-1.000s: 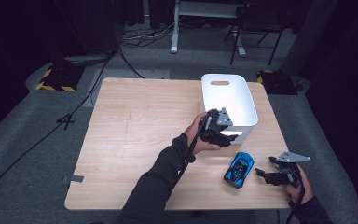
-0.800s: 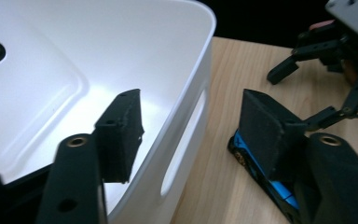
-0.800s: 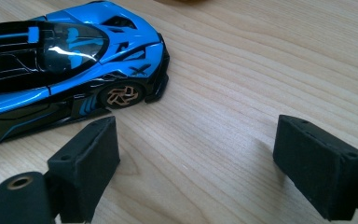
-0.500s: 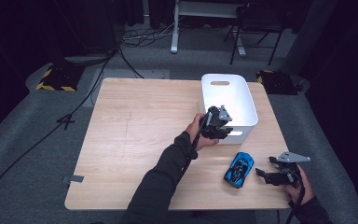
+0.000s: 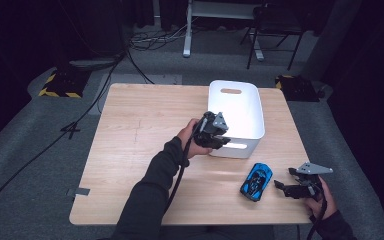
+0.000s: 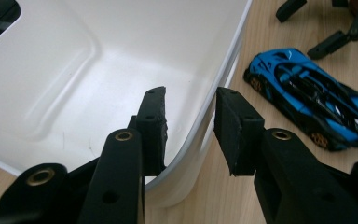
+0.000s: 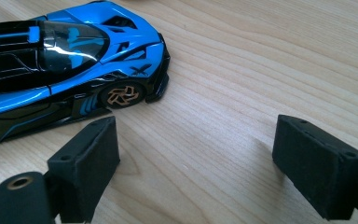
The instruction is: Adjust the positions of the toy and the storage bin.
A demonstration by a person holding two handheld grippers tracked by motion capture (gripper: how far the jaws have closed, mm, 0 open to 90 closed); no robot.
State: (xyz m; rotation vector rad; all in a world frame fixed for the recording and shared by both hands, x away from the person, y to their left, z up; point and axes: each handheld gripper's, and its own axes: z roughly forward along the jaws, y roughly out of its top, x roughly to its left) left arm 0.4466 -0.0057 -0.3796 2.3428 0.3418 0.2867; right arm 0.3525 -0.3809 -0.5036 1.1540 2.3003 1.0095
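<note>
A white bin (image 5: 236,105) stands on the right half of the wooden table (image 5: 140,130). My left gripper (image 5: 222,142) is shut on its near-left rim. In the left gripper view the bin's wall (image 6: 98,60) runs between the jaws of the left gripper (image 6: 189,100), one pad inside and one outside. Those jaws have just closed on the rim and then eased a touch. A blue and black toy car (image 5: 255,181) lies near the table's front right. My right gripper (image 5: 281,188) rests open beside it; the car (image 7: 65,74) lies just ahead and left of the right gripper (image 7: 196,135).
The bin looks empty inside. The car (image 6: 307,98) lies close to the bin's near corner. Beyond the table, a chair (image 5: 275,20) and cables (image 5: 145,40) are on the dark floor, with a yellow-and-black striped block (image 5: 60,82) at the left.
My left gripper went from beside the bin onto its rim and shut there. The bin then slid toward the person and a little left. The right gripper and the car kept still.
</note>
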